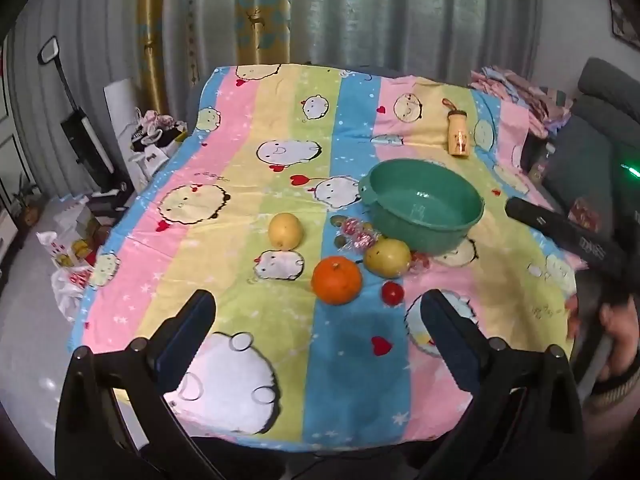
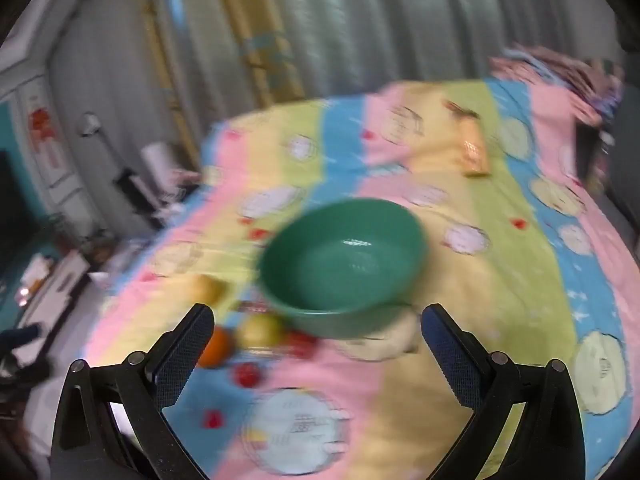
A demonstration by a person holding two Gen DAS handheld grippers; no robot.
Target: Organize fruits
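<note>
An empty green bowl (image 1: 424,206) stands on the striped cartoon tablecloth (image 1: 240,184). In front of it lie an orange (image 1: 337,280), a yellow-green pear (image 1: 387,258), a second yellow pear (image 1: 285,231) to the left, a small red tomato (image 1: 392,293) and several wrapped candies (image 1: 360,234). My left gripper (image 1: 318,320) is open and empty, hovering just before the orange. My right gripper (image 2: 318,334) is open and empty, above the near side of the bowl (image 2: 344,264); this view is blurred. The orange (image 2: 216,346), pear (image 2: 260,330) and tomato (image 2: 248,374) show at its lower left.
A small beige bottle (image 1: 459,133) stands at the back right of the table. The right gripper's black body (image 1: 568,236) and the hand holding it reach in from the right. Bags and boxes (image 1: 80,240) lie on the floor to the left. Curtains hang behind.
</note>
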